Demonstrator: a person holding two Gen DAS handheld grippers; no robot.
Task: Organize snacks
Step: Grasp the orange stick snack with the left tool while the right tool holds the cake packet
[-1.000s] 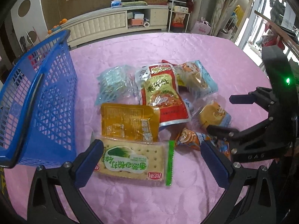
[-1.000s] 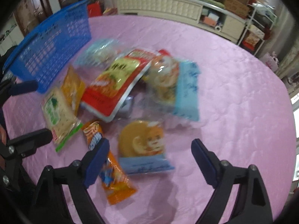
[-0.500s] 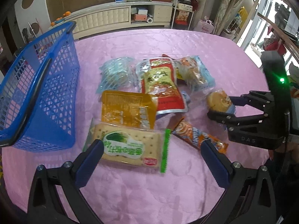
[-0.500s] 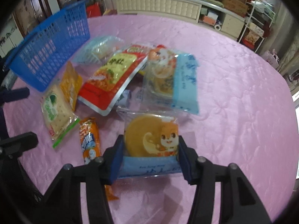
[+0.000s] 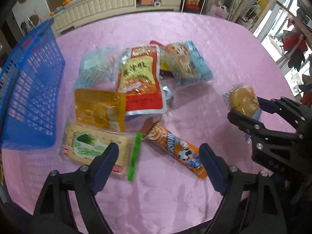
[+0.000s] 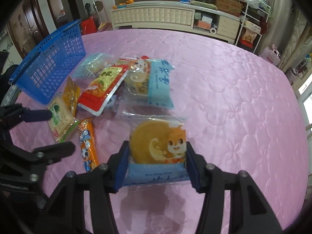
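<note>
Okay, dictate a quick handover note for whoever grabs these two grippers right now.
Right gripper: shut on the round cake packet, lifted clear of the pink tablecloth.
Left gripper: jaws closing, nothing pressed yet; it hangs over the cracker packet and the orange snack bar.
Blue basket: at the table's left edge; no snack visible inside.
Done: one packet picked up.
Left: drop the cake in the basket, then the rest, including the red pouch and yellow pouch.

cream sideboard (image 6: 156, 16) by brown wall, wire rack (image 6: 253, 19) rt, window daylight.
</note>
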